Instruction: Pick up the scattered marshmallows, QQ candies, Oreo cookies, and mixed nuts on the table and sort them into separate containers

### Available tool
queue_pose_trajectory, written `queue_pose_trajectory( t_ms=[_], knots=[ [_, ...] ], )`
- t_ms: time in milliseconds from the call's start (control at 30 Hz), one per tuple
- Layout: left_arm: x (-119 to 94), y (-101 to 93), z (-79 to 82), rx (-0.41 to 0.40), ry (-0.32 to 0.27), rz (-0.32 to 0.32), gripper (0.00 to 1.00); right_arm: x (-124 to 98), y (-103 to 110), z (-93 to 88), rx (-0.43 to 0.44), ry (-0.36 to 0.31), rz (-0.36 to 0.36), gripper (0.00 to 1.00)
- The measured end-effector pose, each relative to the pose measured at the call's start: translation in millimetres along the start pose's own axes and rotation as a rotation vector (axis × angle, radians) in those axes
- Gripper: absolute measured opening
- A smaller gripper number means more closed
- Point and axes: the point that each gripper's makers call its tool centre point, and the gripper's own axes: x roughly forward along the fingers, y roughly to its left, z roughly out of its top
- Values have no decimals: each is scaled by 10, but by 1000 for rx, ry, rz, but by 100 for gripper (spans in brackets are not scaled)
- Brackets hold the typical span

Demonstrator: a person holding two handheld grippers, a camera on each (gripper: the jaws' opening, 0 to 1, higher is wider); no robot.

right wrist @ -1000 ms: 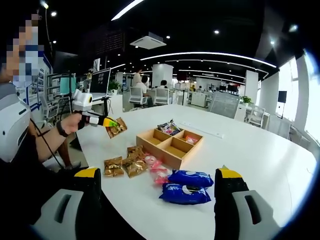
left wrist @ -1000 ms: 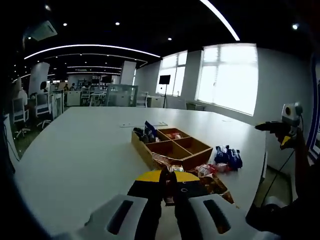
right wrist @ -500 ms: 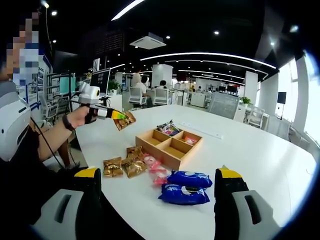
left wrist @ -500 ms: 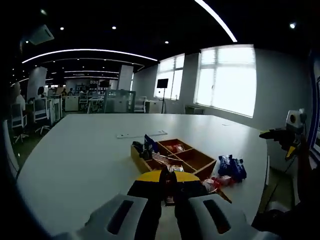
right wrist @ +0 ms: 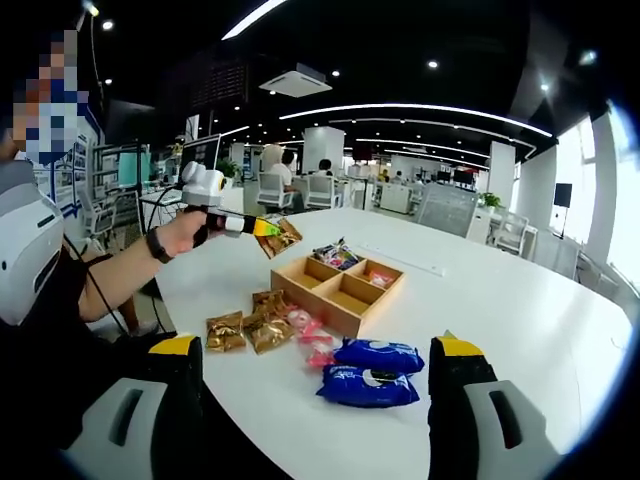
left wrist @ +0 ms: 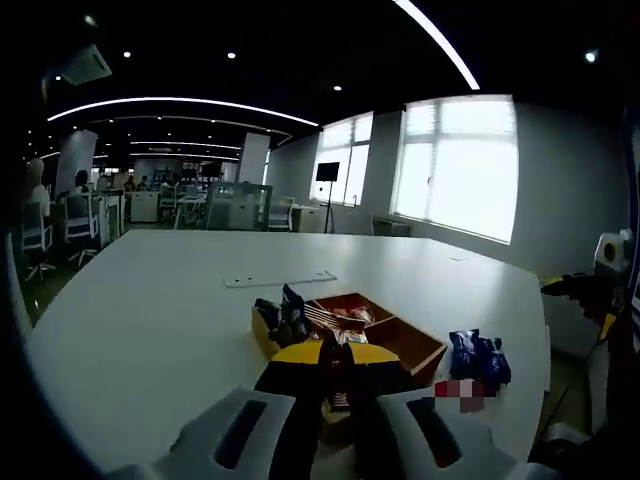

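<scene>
One brown nut packet (right wrist: 279, 238) hangs pinched in the left gripper (right wrist: 268, 229), at ten o'clock above the wooden divided tray (right wrist: 338, 286); released early, it misses. Right gripper (right wrist: 312, 352) waits, jaws apart.

Big open office, dark ceiling (right wrist: 400, 40) streaked with curved light strips (right wrist: 420, 108), bright windows (left wrist: 455, 160) on a pale wall (left wrist: 570, 190), a wide white table (left wrist: 150, 300) up front, desks and chairs (right wrist: 320, 190) far behind.
</scene>
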Motion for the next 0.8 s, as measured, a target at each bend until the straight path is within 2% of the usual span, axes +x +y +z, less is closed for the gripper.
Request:
queue_pose_trajectory(
  t_ms=[133, 400, 633, 800],
  knots=[
    [119, -41, -84, -13, 8, 3, 11, -1, 9, 21, -4, -5, 4, 89],
    [291, 6, -158, 4, 28, 46, 11, 14, 15, 1, -6, 2, 8, 89],
    [438, 19, -235, -28, 22, 71, 11, 32, 33, 10, -11, 3, 12, 89],
    [495, 6, -329, -7, 46, 89, 11, 22, 25, 6, -10, 5, 10, 89]
  ],
)
